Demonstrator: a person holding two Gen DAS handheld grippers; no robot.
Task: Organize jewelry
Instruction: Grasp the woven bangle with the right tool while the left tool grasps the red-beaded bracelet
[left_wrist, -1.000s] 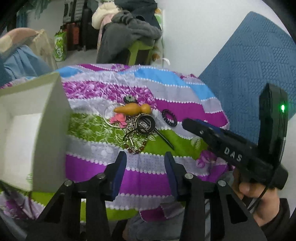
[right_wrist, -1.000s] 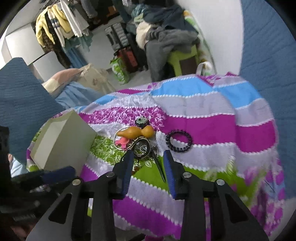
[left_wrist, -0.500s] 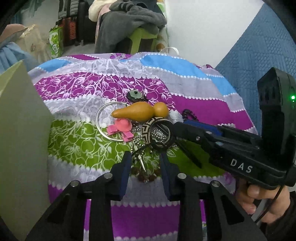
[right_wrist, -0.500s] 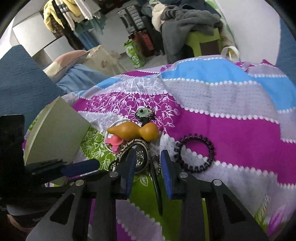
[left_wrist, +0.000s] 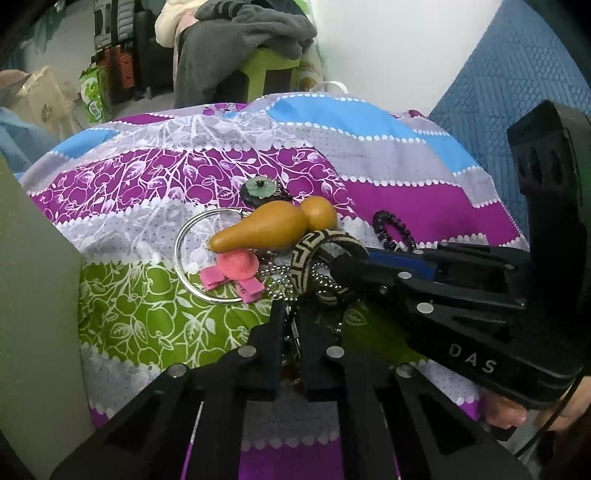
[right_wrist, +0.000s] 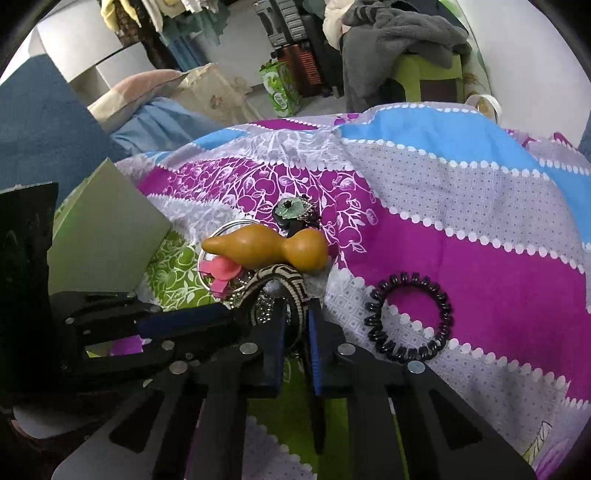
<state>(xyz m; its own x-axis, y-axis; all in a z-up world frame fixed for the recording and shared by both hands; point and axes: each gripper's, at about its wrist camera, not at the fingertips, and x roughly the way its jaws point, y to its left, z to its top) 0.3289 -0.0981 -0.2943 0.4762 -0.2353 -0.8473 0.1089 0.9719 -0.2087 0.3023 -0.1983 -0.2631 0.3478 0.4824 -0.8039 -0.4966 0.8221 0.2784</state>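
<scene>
A jewelry pile lies on the striped cloth: an orange gourd pendant, a silver bangle, a pink bow piece, a green flower brooch, bead chains and a black-and-cream patterned bangle. My left gripper is closed on a bead chain at the pile's near edge. My right gripper is closed on the patterned bangle's rim, which stands tilted up. A black coil hair tie lies apart to the right.
A pale open box stands at the left of the pile. A blue cushion is at the right. A green stool with heaped clothes stands beyond the cloth's far edge.
Both grippers moved in to the pile and closed, the left on a chain and the right on the patterned bangle, which is now tipped up on edge.
</scene>
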